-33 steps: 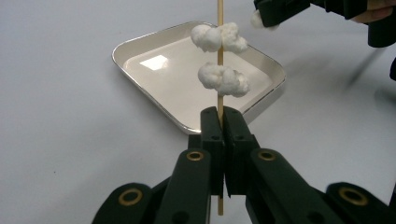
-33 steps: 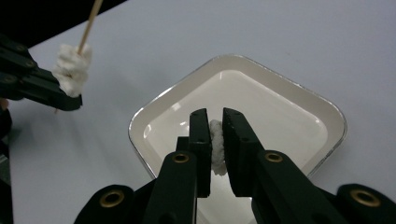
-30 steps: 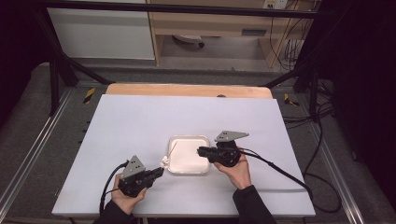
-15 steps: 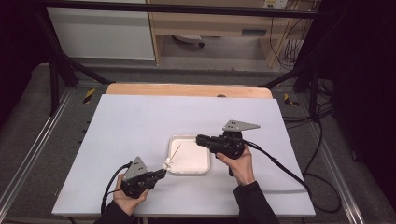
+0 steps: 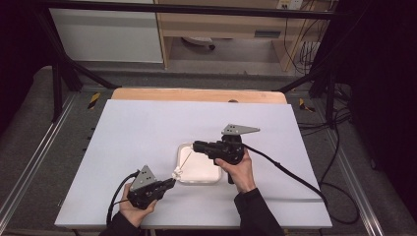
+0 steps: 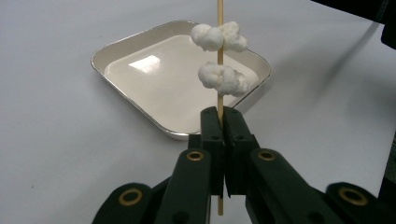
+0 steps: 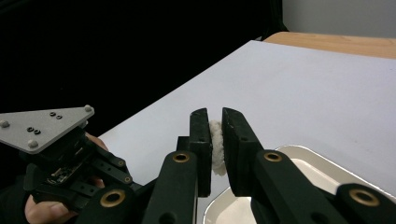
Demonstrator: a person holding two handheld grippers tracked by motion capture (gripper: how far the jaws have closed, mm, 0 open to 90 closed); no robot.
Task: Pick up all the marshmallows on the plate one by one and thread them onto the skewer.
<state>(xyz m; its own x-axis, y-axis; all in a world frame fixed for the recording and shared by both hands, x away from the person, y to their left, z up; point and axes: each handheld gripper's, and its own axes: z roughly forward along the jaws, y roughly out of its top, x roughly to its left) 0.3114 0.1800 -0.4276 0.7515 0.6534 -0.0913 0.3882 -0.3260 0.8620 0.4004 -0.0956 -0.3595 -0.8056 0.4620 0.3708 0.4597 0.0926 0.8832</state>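
Observation:
My left gripper (image 6: 222, 114) is shut on a thin wooden skewer (image 6: 219, 18) that stands upright before it. Two white fluffy lumps (image 6: 222, 78) are threaded on the stick. In the high view this gripper (image 5: 169, 183) sits at the near left corner of the white tray (image 5: 206, 174), and the skewer (image 5: 186, 160) slants up over the tray. My right gripper (image 7: 215, 126) is shut on a small white lump (image 7: 216, 149). It hovers over the tray's far edge (image 5: 195, 146), close to the skewer's upper tip.
The tray (image 6: 154, 88) lies mid-table on a pale sheet (image 5: 147, 132) with wide bare room all around. A wooden strip (image 5: 196, 95) runs along the far edge. Each gripper trails a black cable (image 5: 285, 169) toward the near side.
My right gripper has risen and shifted left across the tray with the white lump, toward the skewer's tip. The left gripper and skewer have stayed put.

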